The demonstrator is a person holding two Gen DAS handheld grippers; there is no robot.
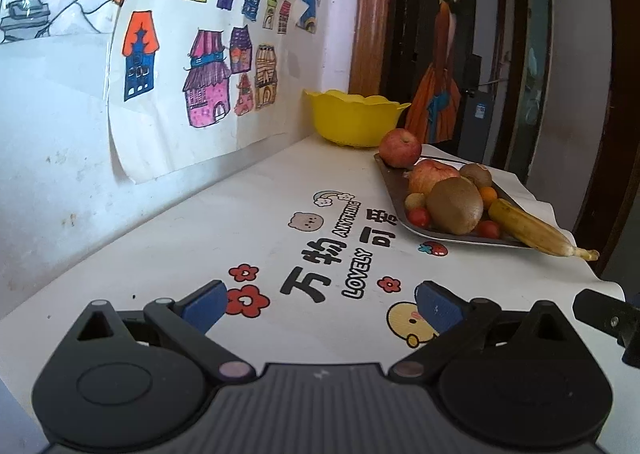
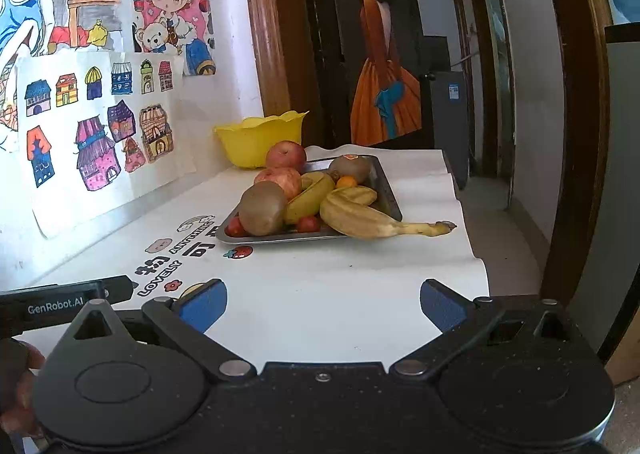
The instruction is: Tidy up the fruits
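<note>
Fruit heaped on tray (image 2: 382,184), bowl (image 2: 256,142) interior unseen — could be sorted or unsorted; both grippers' (image 1: 322,306) (image 2: 322,304) fingers wide open, holding nothing.

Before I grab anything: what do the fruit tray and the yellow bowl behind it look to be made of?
Tray: probably metal, likely stainless steel; grey, dull sheen, thin rolled rim.
Yellow bowl: probably plastic; uniform bright colour, thin scalloped rim, matte to faintly glossy. Fine surface detail is too blurred to tell.
</note>
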